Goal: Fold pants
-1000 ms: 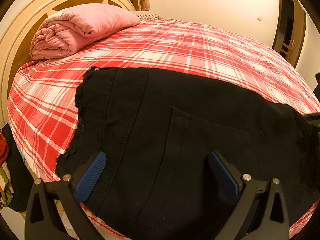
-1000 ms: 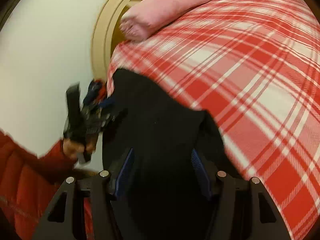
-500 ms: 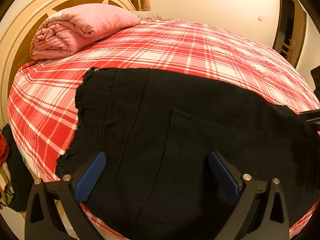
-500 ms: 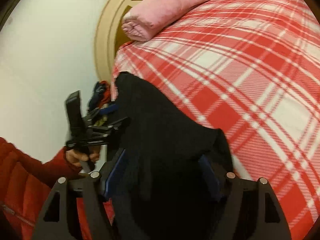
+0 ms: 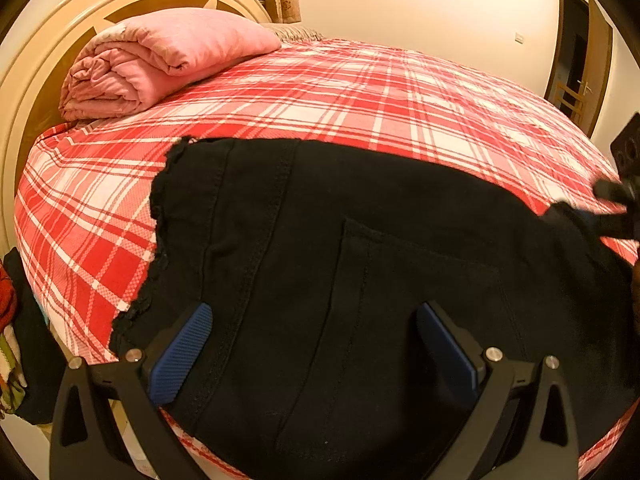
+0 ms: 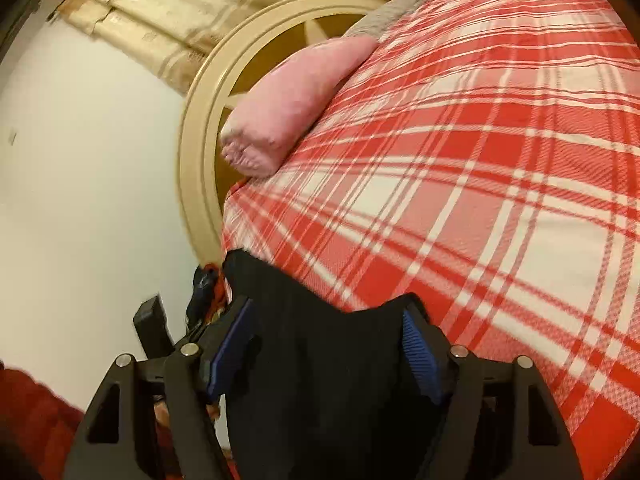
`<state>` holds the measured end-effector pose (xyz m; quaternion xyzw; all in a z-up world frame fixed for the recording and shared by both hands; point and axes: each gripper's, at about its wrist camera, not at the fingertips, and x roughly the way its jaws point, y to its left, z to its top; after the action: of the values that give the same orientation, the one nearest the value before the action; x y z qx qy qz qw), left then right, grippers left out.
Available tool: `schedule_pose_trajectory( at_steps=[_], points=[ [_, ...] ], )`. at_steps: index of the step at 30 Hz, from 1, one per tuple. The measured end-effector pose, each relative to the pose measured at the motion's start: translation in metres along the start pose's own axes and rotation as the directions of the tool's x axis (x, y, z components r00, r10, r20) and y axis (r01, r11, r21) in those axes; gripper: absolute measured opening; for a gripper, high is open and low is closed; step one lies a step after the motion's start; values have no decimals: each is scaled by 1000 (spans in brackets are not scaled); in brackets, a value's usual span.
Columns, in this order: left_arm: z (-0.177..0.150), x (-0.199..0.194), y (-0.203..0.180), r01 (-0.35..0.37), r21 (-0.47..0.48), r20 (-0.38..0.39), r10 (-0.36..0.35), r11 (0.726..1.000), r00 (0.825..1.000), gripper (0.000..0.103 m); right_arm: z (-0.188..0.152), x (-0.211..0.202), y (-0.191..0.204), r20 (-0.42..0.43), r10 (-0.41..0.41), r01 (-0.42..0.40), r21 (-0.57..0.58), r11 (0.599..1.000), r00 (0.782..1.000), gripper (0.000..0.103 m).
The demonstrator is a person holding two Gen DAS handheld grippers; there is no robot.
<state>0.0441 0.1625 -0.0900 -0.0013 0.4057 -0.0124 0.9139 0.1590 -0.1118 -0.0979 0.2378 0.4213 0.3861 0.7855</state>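
Black pants (image 5: 360, 264) spread flat on red plaid bed (image 5: 400, 112), at its near edge, frilled hem toward headboard (image 5: 36, 60), stitched pocket facing up. Left gripper (image 5: 316, 344) poised over pants near bed edge, blue pads (image 5: 180, 354) wide apart, cloth lying beneath and between them, not pinched. Right gripper (image 6: 324, 354) at far end of pants from headboard, jaws closing, bunched black fabric raised between blue pads (image 6: 420, 356); firm contact not discernible. Rolled pink blanket (image 5: 160, 60) on bed against headboard, well apart from pants. Red sleeve (image 6: 36, 412) at lower left of right view. Heap of clothes (image 5: 12, 332) off bed, below headboard side.
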Motion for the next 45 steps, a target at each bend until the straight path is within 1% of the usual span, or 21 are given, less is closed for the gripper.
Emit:
schedule_pose_trajectory(
  at_steps=[2, 4, 6, 8, 11, 16, 17, 19, 21, 22, 24, 27, 28, 32, 33, 34, 35, 37, 40, 43, 45],
  points=[
    [0, 0, 0, 0, -2, 0, 0, 1000, 1000, 103, -1, 6, 0, -26, -105, 104, -33, 994, 994, 36],
    [0, 0, 0, -1, -1, 4, 1, 1000, 1000, 103, 0, 2, -7, -11, -139, 139, -3, 990, 990, 21],
    [-1, 0, 0, 0, -2, 6, 0, 1000, 1000, 103, 1, -9, -10, 23, -184, 184, 20, 983, 983, 20],
    [-1, 0, 0, -1, -2, 6, 1, 1000, 1000, 103, 4, -33, -7, 107, -287, 287, 16, 958, 952, 24],
    [-1, -1, 0, 4, 2, 5, -4, 1000, 1000, 103, -5, -62, 13, 171, -322, 328, -11, 944, 931, 24],
    [0, 0, 1, 2, 2, 5, -2, 1000, 1000, 103, -55, -61, 30, 49, -364, 367, -151, 918, 930, 24],
    [1, 0, 2, 0, -3, 5, 0, 1000, 1000, 103, -75, -60, 28, 6, -427, 421, -179, 889, 904, 24],
    [1, -1, 1, -5, -1, 5, 5, 1000, 1000, 103, -97, -77, 29, 43, -449, 447, -210, 869, 892, 24],
    [-1, -1, 2, -8, 6, 13, 8, 1000, 1000, 103, -114, -113, 24, 88, -587, 593, -169, 787, 805, 24],
    [-3, -2, 2, -6, 11, 21, 6, 1000, 1000, 103, -119, -135, 18, 107, -624, 633, -111, 766, 774, 24],
    [-3, -2, 3, -5, 17, 25, 4, 1000, 1000, 103, -132, -176, 12, 148, -659, 662, 36, 749, 738, 24],
    [-1, -2, 1, -17, 9, 17, 17, 1000, 1000, 103, -159, -207, 27, 202, -661, 658, 92, 747, 723, 26],
    [0, -2, 0, -25, 6, 14, 25, 1000, 1000, 103, -167, -206, 35, 202, -662, 662, 79, 746, 722, 27],
    [3, -11, -16, -44, 24, 27, 43, 999, 999, 103, -200, -159, 40, 93, -630, 632, 16, 775, 771, 27],
    [3, -13, -20, -33, 33, 32, 32, 999, 999, 103, -205, -147, 38, 59, -617, 617, 9, 787, 785, 31],
    [3, -16, -26, -24, 46, 37, 22, 999, 999, 103, -210, -145, 45, 77, -613, 616, -19, 788, 786, 44],
    [2, -19, -34, -15, 69, 44, 12, 997, 999, 103, -212, -144, 53, 70, -583, 587, -57, 808, 809, 50],
    [2, -27, -45, -7, 97, 60, 1, 995, 998, 103, -207, -143, 61, 10, -511, 509, -92, 856, 860, 50],
    [4, -36, -62, 47, 127, 77, -57, 991, 995, 103, -183, -156, 70, 112, -519, 530, -102, 842, 847, 50],
    [5, -46, -88, 100, 166, 101, -118, 981, 988, 103, -145, -165, 63, 235, -552, 577, -50, 815, 800, 50],
    [6, -47, -107, 159, 175, 87, -176, 972, 981, 103, -115, -151, 54, 261, -560, 586, -27, 810, 787, 50]
  ],
)
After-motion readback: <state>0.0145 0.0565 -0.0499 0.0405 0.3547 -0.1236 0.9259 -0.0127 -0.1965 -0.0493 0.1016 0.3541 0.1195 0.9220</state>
